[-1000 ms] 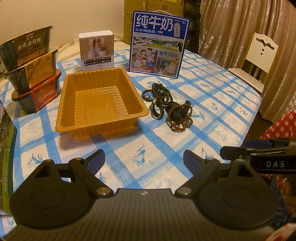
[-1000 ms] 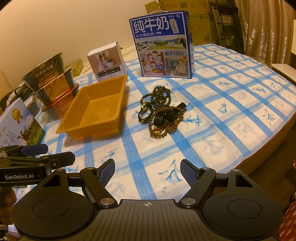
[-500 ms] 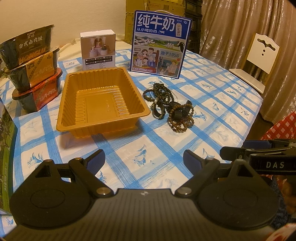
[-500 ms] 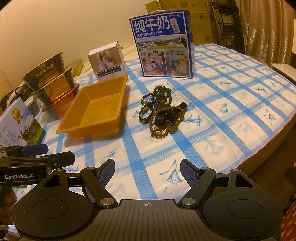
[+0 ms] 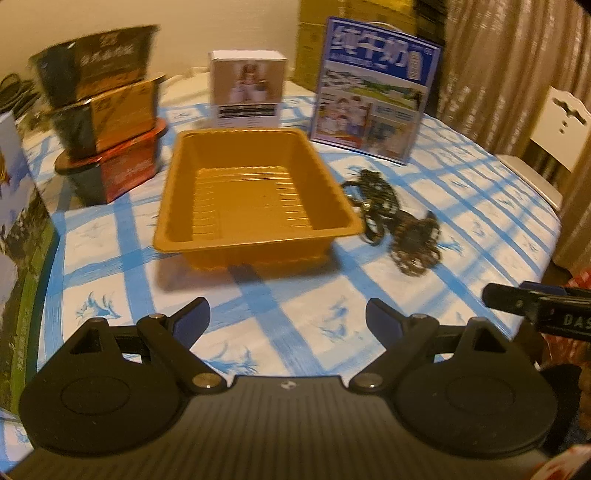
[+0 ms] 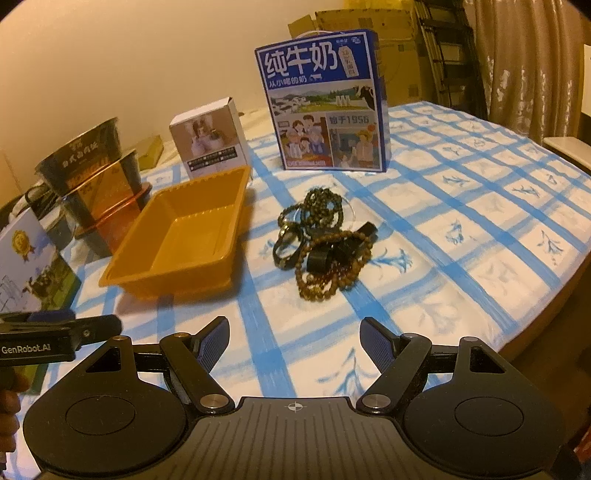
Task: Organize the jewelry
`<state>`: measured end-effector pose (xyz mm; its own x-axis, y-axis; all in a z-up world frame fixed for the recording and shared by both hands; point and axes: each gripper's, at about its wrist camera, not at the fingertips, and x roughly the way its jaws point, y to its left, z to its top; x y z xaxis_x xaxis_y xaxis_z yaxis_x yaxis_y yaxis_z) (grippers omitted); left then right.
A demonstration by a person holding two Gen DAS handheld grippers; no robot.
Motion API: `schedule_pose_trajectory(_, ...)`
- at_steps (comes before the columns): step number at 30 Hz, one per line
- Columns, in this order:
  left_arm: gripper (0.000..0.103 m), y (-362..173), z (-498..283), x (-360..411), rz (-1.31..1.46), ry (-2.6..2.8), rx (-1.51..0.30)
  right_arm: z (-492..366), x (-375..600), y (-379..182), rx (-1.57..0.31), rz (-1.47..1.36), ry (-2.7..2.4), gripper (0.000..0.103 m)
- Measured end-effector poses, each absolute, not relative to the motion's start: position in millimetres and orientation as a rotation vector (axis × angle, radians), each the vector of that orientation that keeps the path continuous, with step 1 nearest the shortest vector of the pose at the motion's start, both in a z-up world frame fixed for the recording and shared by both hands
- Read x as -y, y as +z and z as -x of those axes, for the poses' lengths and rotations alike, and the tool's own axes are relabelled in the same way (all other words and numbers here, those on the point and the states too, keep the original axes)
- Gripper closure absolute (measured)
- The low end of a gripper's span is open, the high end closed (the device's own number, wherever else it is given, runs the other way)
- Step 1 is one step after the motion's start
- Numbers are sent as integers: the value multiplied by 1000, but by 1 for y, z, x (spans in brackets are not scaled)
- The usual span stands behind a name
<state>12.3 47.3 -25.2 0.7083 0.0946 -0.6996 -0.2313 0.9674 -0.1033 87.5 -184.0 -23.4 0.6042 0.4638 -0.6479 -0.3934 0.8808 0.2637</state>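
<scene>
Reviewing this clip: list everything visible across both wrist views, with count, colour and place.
Tray: 1, orange, empty, on the table left of the jewelry.
Jewelry pile: 1 tangle of brown and dark bead strands plus black pieces, exact count unclear, on the cloth beside the tray.
Milk carton: 1, blue, upright behind the jewelry.
Small box: 1, white, behind the tray.
Noodle bowls: 3 stacked, black, gold and red, left of the tray.
Printed box: 1, far left edge.
Tablecloth: 1, white with blue checks.
Chair: 1, white, right of the table.
Curtain: beige, background.
Cardboard boxes: count unclear, background.
Left gripper: black, open, empty.
Right gripper: black, open, empty.
</scene>
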Motion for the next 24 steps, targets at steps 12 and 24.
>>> schedule_pose_trajectory(12,15,-54,-36,-94,335,298,-703,-129,178,-51,-788,-139,481,26)
schedule_pose_trajectory(24,30,-81,-55,-131,487,487,-532,-171,162,-80,-810,-116,483,26)
